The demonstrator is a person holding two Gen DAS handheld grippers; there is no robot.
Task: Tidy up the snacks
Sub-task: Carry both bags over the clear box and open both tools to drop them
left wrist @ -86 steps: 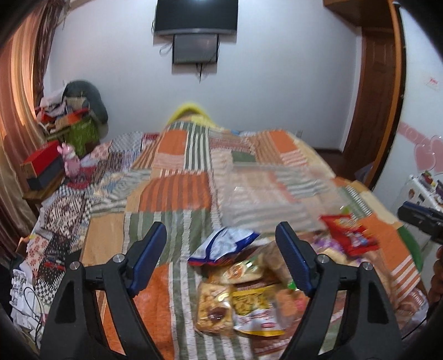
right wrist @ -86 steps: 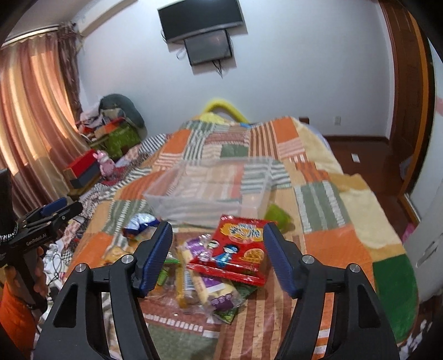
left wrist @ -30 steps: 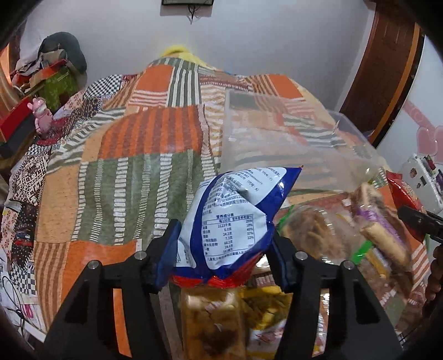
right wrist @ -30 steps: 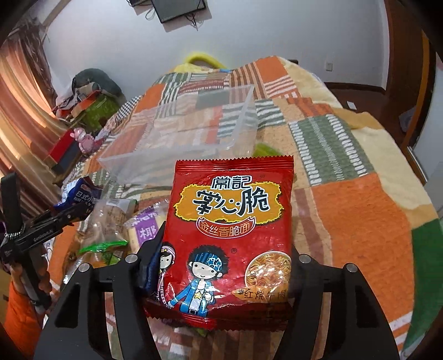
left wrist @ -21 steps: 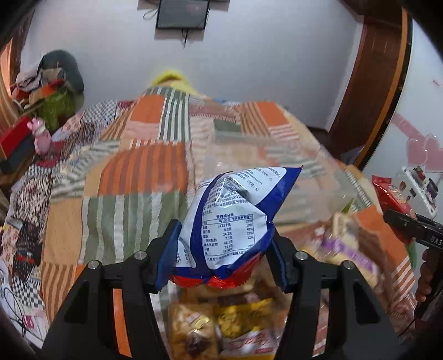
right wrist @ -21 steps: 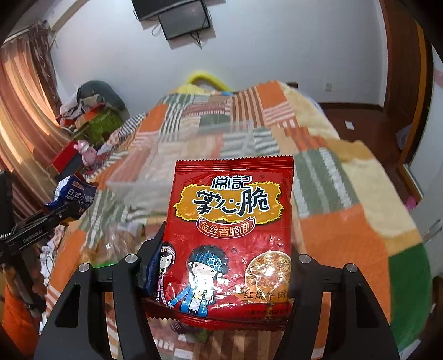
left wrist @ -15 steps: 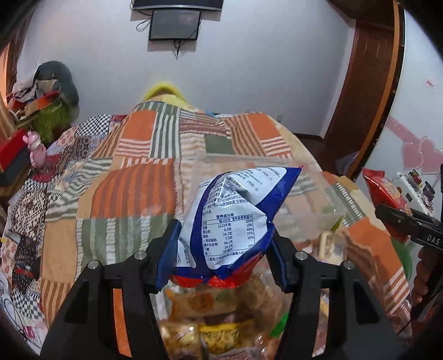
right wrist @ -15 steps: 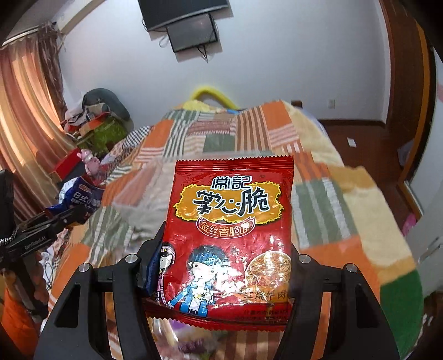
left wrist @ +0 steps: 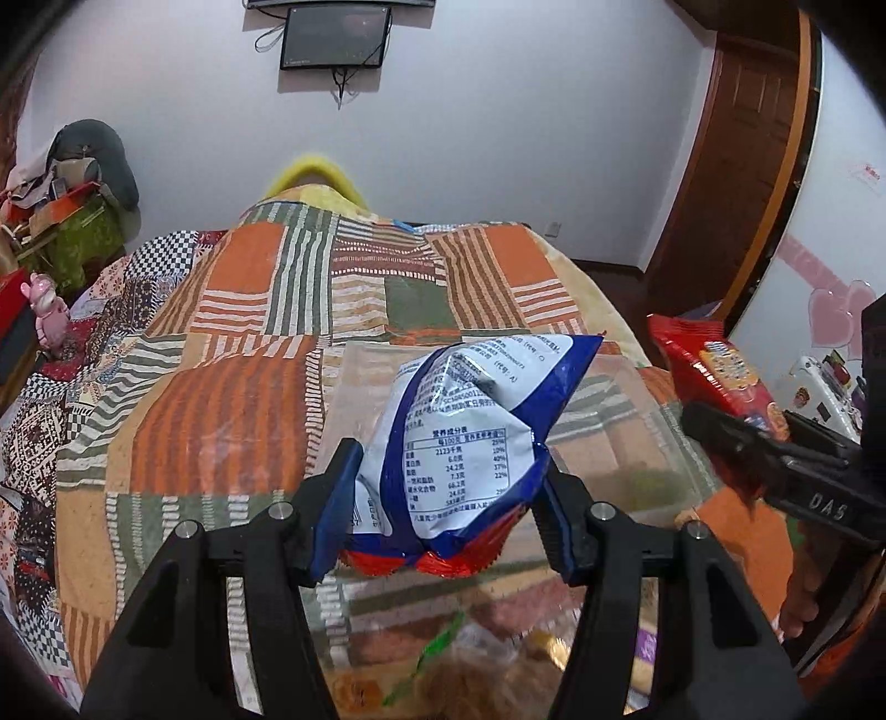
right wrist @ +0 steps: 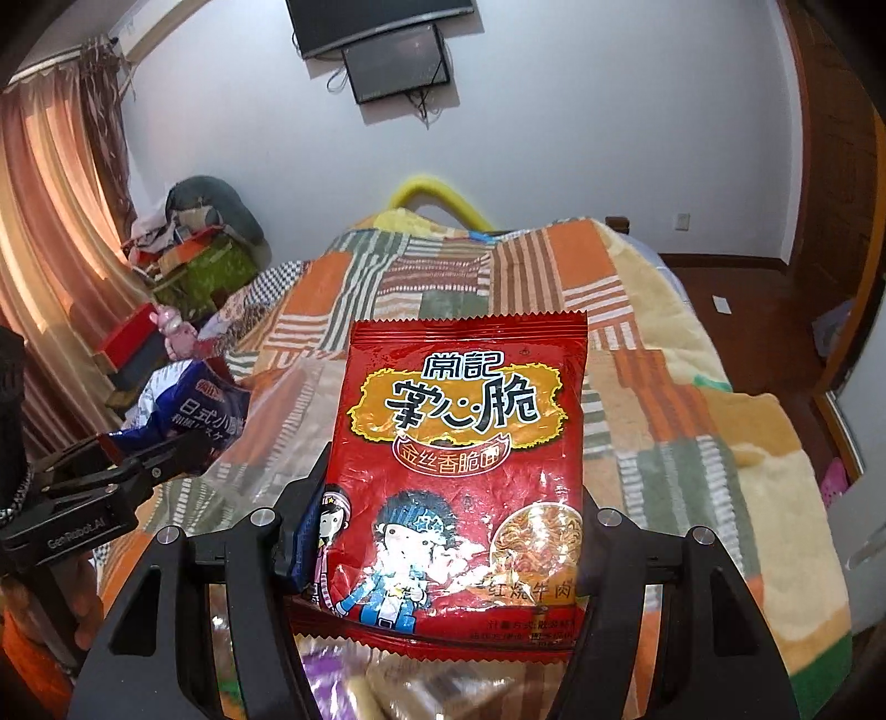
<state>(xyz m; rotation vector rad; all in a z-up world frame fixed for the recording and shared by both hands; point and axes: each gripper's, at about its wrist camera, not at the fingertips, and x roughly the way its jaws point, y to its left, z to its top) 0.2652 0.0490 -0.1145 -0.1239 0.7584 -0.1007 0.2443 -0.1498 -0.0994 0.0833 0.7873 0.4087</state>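
My left gripper (left wrist: 443,498) is shut on a blue and white snack bag (left wrist: 470,443), held up above the bed with its printed back toward the camera. My right gripper (right wrist: 443,537) is shut on a flat red noodle snack packet (right wrist: 465,471) that stands upright between the fingers. A clear plastic bin (left wrist: 626,437) lies on the patchwork quilt just beyond the blue bag. Each view shows the other gripper at its edge: the red packet (left wrist: 714,365) at right, the blue bag (right wrist: 188,410) at left. Several more snack packets (left wrist: 487,670) lie blurred below the left gripper.
The bed's patchwork quilt (left wrist: 238,387) stretches away to a white wall with a mounted screen (left wrist: 332,33). Piled clothes and boxes (right wrist: 188,249) and curtains (right wrist: 61,249) are at the left. A wooden door (left wrist: 736,183) and a white cabinet (left wrist: 825,387) stand at right.
Both grippers closed on their packets, then lifted them off the pile. Over the last second both views rose and pushed forward, so the snack pile sank low and the clear bin came nearer.
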